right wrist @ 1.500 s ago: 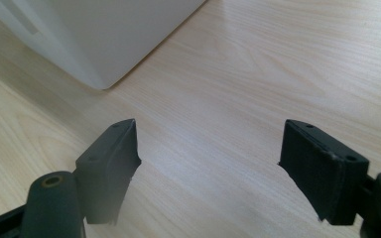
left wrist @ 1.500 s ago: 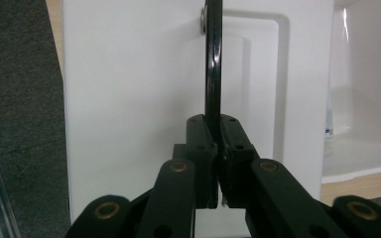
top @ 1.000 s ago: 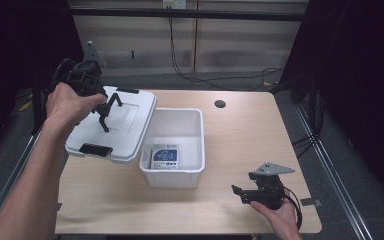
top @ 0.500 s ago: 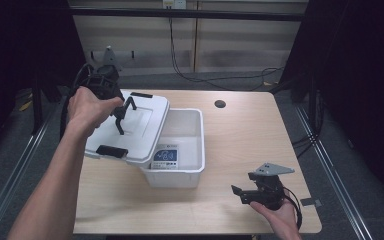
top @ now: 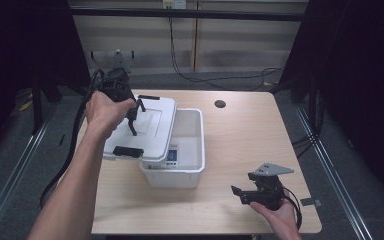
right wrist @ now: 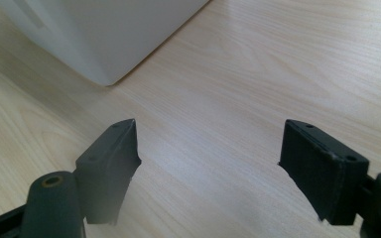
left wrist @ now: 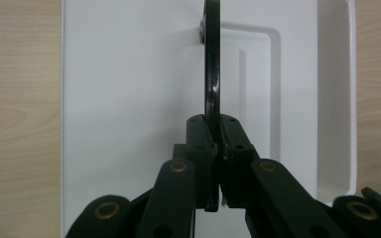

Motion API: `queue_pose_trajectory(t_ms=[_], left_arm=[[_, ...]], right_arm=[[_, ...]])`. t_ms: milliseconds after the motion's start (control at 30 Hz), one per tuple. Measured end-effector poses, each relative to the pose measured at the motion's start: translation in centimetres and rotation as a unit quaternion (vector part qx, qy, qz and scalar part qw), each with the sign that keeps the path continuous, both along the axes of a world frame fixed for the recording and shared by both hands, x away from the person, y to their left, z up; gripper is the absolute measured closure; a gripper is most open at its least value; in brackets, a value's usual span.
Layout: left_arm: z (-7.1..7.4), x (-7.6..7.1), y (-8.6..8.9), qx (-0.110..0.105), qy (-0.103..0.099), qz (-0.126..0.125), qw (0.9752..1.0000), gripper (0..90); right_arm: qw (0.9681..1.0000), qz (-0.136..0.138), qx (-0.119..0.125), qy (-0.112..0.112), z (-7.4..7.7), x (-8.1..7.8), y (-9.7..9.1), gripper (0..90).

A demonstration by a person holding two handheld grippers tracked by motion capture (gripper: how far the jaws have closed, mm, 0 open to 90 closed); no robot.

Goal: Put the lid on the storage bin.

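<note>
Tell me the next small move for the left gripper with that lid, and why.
Probably slide the lid further right until it squares over the bin, then lower it. The left gripper is shut on the lid's black handle, and the lid overlaps just the bin's left rim, leaving most of the bin uncovered.

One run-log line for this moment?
left gripper: shut on lid handle | lid: partly over bin | right gripper: open, idle

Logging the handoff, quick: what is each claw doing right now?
Left claw: shut on the black handle of the white lid.
Right claw: open, holding nothing, over the table.
</note>
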State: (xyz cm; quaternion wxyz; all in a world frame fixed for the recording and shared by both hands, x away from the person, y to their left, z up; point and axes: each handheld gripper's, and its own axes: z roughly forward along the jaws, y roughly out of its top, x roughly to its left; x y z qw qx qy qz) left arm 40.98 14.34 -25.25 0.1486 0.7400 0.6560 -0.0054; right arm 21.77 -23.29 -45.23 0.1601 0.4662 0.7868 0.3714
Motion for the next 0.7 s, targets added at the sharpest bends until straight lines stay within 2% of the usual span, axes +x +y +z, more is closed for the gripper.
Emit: queue_pose_trajectory(t_ms=[200, 333, 533, 700], left_arm=[[-0.4, 0.0, -0.4, 0.000, -0.005, 0.020, 0.9998, 85.2], [-0.6, 0.0, -1.0, -0.014, -0.012, 0.031, 0.9994, 85.2], [-1.1, 0.0, -1.9, -0.022, -0.007, 0.031, 0.9993, 85.1], [-1.1, -0.1, -2.5, -0.040, -0.014, 0.033, 0.9986, 85.1]], right_arm=[[1.0000, 0.002, 0.000, 0.000, 0.0, 0.0, 0.0, 22.5], [1.0000, 0.003, 0.000, -0.001, 0.0, 0.0, 0.0, 22.5], [1.0000, 0.002, 0.001, 0.000, 0.0, 0.0, 0.0, 22.5], [1.0000, 0.005, 0.001, -0.002, 0.0, -0.1, 0.1, 22.5]])
